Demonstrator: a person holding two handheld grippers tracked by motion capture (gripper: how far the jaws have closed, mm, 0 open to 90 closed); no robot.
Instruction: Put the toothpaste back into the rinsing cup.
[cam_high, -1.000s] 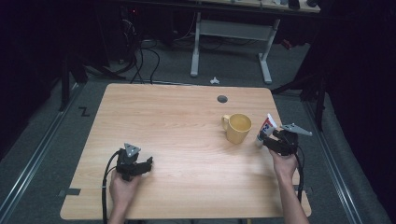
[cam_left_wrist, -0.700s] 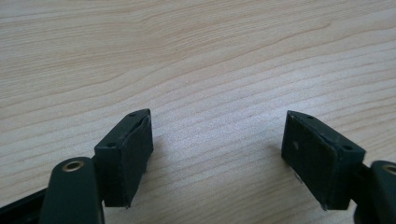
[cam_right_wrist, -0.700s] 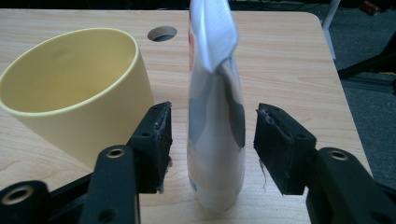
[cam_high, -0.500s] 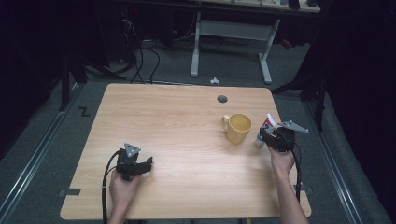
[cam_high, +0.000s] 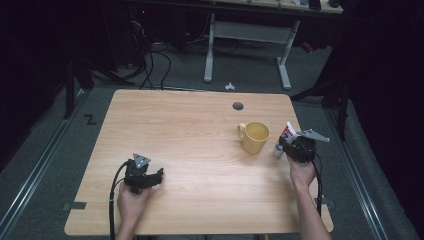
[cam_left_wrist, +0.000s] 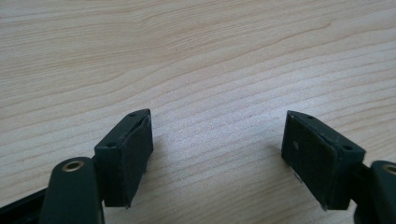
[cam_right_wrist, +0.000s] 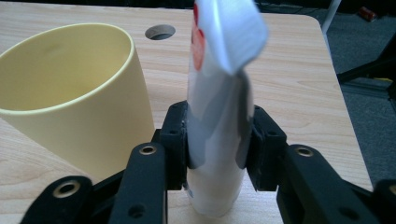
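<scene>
A white tube (cam_right_wrist: 217, 121) with red marks near its top is held between the two black jaws of the right gripper (cam_right_wrist: 219, 149), which are pressed against its sides. The tube is kept standing up, with its flat crimped end on top and its lower end close to the table (cam_high: 190, 125); it cannot be told if the bottom is touching the wood. In the high view the tube (cam_high: 284, 139) is seen near the right edge of the table, just beside a yellow mug (cam_high: 254, 137), and the right gripper (cam_high: 292, 148) is held by a hand (cam_high: 301, 172) that comes in from the bottom. The mug (cam_right_wrist: 74, 93) is seen very close on the left in the right gripper view, and its wall is so near the left jaw that little room is left on that side. The mug's handle is turned away from the tube. A small round hole (cam_high: 238, 106) is cut in the table behind the mug. The left gripper (cam_high: 145, 177) is held low over the near left part of the table, well apart from the mug and the tube. Its jaws are spread wide, and nothing but bare wood (cam_left_wrist: 210, 70) is seen between them in the left gripper view. A black cable (cam_high: 114, 190) is seen trailing from it past the other hand (cam_high: 131, 200). Behind the table, a grey floor (cam_high: 175, 75), some dark cables and the white legs of another desk (cam_high: 247, 45) are seen.
</scene>
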